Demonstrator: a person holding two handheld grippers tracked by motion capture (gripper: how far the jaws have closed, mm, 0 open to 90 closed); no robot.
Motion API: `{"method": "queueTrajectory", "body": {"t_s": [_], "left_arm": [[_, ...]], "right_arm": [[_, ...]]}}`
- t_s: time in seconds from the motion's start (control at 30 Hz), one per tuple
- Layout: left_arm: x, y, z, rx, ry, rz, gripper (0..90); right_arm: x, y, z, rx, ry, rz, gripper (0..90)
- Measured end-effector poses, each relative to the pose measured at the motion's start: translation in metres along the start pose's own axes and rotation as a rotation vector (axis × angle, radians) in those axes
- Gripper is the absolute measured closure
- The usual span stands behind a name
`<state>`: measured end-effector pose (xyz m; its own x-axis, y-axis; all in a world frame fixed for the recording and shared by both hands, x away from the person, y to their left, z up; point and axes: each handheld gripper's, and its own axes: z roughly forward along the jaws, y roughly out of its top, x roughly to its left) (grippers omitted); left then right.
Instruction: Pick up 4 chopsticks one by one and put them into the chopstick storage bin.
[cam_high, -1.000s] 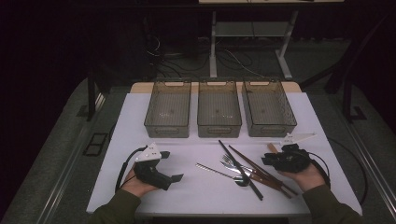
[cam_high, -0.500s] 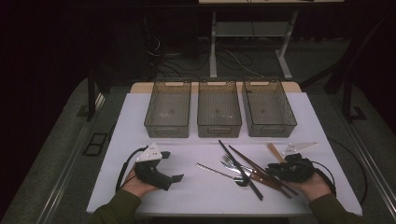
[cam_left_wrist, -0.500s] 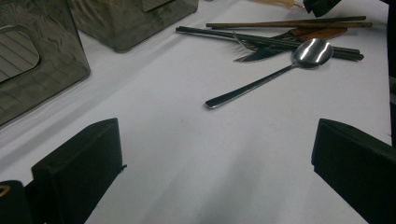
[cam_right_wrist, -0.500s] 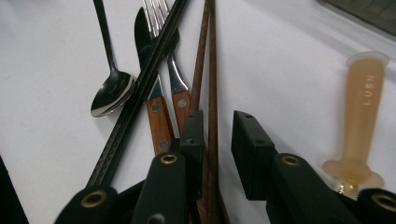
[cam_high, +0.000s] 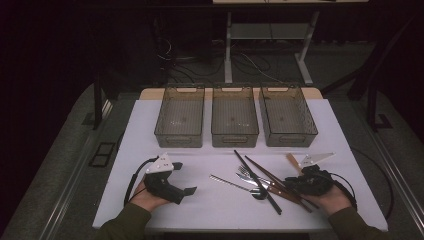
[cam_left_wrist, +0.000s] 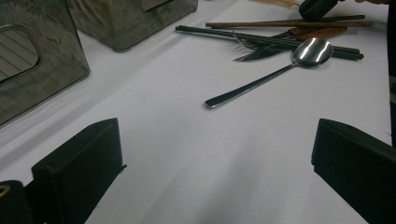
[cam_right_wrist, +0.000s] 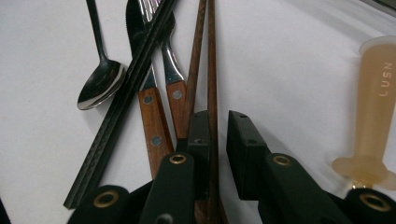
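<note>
1. Lying on the white bench, a pile of cutlery is seen in front of three empty trays.
2. The right gripper is lowered over the right end of the pile, and a brown wooden chopstick is seen running between its two black jaws.
3. The jaws have just been closing; a narrow gap is still seen beside the chopstick on one side, so the chopstick is not yet clamped.
4. A second wooden chopstick is seen just left of the first, touching the left jaw.
5. Two wooden-handled pieces, a pair of black chopsticks and a spoon are laid further left.
6. A translucent amber handle is seen lying apart to the right.
7. The left gripper is held released, its jaws wide apart over bare bench, well away from the cutlery.
</note>
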<state>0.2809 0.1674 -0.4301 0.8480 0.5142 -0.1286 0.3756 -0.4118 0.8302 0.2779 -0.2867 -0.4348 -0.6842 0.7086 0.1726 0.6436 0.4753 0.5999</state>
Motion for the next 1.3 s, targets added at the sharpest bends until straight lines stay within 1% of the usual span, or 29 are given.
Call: {"method": "queueTrajectory", "body": {"t_s": [0.27, 0.37, 0.67, 0.83, 0.97, 1.1, 1.23, 1.3], "left_arm": [[-0.0002, 0.0000, 0.0001, -0.001, 0.000, -0.001, 0.8], [-0.0003, 0.0000, 0.0001, -0.001, 0.000, 0.000, 0.8], [-0.0003, 0.0000, 0.0000, 0.000, 0.000, 0.002, 0.8], [-0.0003, 0.0000, 0.0001, -0.001, 0.000, 0.000, 0.8], [-0.0003, -0.0002, 0.0003, -0.001, 0.000, 0.000, 0.8], [-0.0002, -0.0004, 0.0007, 0.003, -0.001, 0.008, 0.8], [-0.0009, -0.0014, 0.0017, 0.000, -0.001, 0.005, 0.8], [-0.0011, -0.0025, 0.0026, -0.001, -0.001, -0.001, 0.8]], "right_arm": [[-0.0021, -0.0009, 0.0036, 0.013, -0.021, 0.003, 80.9], [-0.0029, -0.0013, 0.0054, 0.027, -0.034, -0.004, 81.6], [-0.0016, -0.0007, 0.0056, 0.029, -0.060, -0.024, 84.0], [-0.0034, -0.0006, 0.0044, 0.028, -0.070, -0.032, 84.3], [-0.0039, 0.0003, 0.0021, 0.018, -0.069, -0.035, 84.4], [-0.0044, 0.0004, 0.0010, 0.022, -0.068, -0.034, 84.4], [-0.0057, 0.0010, -0.0006, 0.018, -0.069, -0.042, 84.4], [-0.0058, 0.0013, -0.0018, 0.014, -0.065, -0.037, 84.4]]}}
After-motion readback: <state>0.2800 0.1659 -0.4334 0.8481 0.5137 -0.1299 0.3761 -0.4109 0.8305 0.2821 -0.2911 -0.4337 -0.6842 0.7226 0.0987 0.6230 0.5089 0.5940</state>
